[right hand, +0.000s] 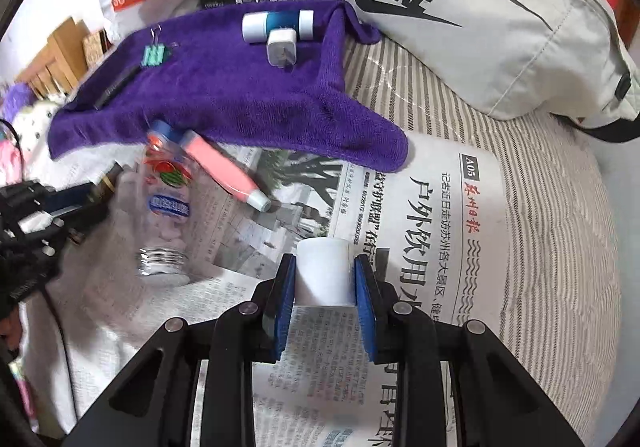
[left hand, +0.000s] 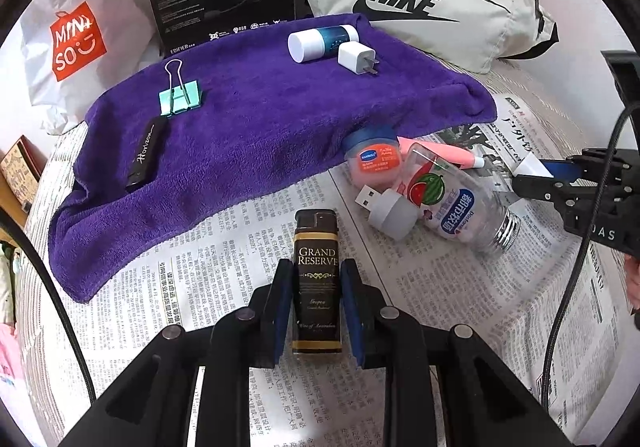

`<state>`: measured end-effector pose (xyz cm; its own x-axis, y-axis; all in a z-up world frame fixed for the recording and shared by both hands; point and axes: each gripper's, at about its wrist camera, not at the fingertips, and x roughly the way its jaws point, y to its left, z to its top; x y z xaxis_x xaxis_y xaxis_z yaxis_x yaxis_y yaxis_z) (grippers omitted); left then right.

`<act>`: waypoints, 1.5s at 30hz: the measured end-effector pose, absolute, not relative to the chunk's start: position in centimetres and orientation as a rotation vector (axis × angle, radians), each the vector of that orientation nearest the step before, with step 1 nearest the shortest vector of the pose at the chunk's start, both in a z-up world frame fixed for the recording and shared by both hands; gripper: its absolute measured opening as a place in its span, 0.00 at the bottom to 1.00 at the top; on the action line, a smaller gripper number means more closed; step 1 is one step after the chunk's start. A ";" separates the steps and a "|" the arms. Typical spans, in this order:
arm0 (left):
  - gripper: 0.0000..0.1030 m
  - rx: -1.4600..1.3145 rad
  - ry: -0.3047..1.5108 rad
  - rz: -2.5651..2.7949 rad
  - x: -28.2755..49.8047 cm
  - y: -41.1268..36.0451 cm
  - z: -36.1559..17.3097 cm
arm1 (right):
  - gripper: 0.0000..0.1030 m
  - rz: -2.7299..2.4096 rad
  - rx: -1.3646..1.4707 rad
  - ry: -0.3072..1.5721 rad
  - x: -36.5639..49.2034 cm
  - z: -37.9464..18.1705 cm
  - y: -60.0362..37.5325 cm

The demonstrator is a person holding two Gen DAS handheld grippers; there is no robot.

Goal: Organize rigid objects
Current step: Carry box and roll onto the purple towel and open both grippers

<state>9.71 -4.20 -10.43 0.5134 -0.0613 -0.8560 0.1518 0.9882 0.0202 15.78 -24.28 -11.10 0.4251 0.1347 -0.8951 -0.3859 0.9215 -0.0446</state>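
Lengthwise, lighter [left hand: 317,279] between gripper [left hand: 317,311] fingers.

One lighter [left hand: 317,279], one binder clip [left hand: 179,95], one charger plug [left hand: 357,58] (white), two bottles [left hand: 456,203] [left hand: 322,42]

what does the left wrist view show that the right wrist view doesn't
Only the left wrist view shows the Grand Reserve lighter clamped in the left gripper, the lip balm jar and the USB adapter. Only the right wrist view shows the white block clamped in the right gripper and the A05 newspaper headline. Both show the purple towel, binder clip, wall charger, candy bottle and Nike bag.
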 end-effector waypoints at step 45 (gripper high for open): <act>0.22 -0.138 0.953 -0.151 11.4 3.4 -6.2 | 0.29 0.462 -0.062 0.997 18.9 -5.4 -22.3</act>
